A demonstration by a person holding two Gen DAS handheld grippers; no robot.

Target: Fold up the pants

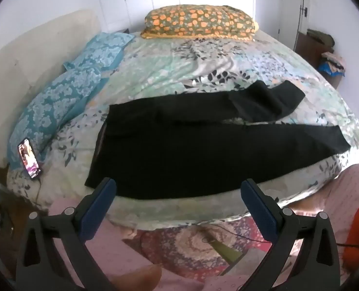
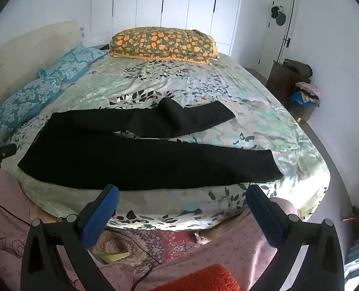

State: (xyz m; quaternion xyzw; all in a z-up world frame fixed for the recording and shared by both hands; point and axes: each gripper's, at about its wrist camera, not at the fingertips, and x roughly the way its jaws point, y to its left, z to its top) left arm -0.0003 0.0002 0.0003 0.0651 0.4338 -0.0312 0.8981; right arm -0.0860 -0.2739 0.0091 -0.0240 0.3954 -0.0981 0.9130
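Observation:
Black pants lie spread across the near part of a bed with a floral sheet, waistband to the left and the two legs running right. The far leg is partly doubled over near its middle. My left gripper hangs open just above the bed's near edge, in front of the pants' lower hem side, with nothing between its blue pads. In the right wrist view the pants lie ahead of my right gripper, which is also open and holds nothing, short of the fabric.
An orange-flowered pillow lies at the far side of the bed. Blue patterned pillows and a lit phone sit on the left. A wooden cabinet and a basket of clothes stand at the right wall. Pink-clad legs of the person are below.

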